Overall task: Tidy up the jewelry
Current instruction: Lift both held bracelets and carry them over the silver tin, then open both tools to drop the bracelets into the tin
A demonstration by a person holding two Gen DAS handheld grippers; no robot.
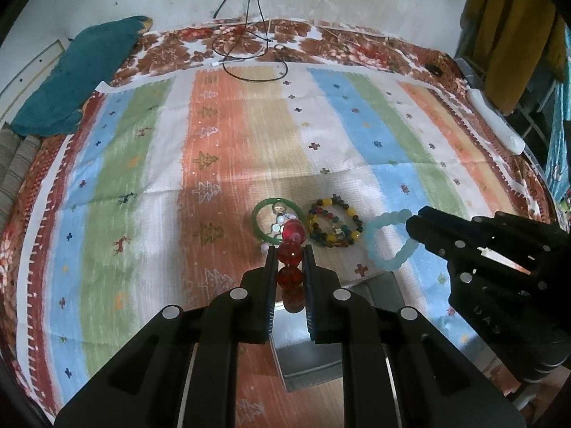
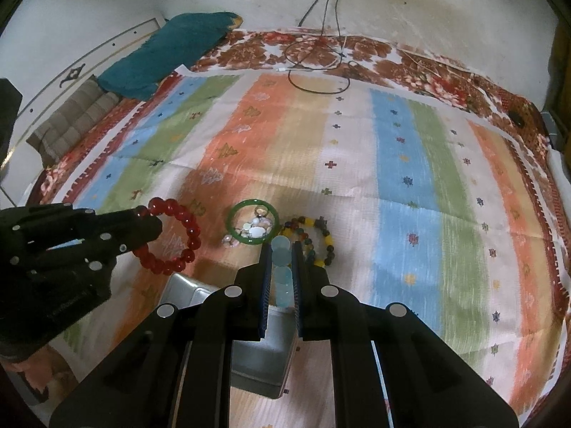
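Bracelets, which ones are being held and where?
Left hand-held gripper pinches the red bracelet across its beads; right hand-held gripper pinches the pale blue bracelet likewise.

Both gripper bodies hide most of the metal box [image 2: 264, 356]; its contents cannot be seen.

This is a bedroom in a home. The work surface is a bed [image 2: 410, 164] spread with a striped cloth over a brown flowered sheet [image 2: 249, 51], pushed against a stained, plastered wall [image 2: 410, 3]. A teal pillow [image 2: 167, 55] and a folded blanket [image 2: 76, 117] lie at its far left corner, charger cables [image 2: 321, 71] trail down onto its far edge, and clothes [image 1: 510, 35] hang past its right edge.
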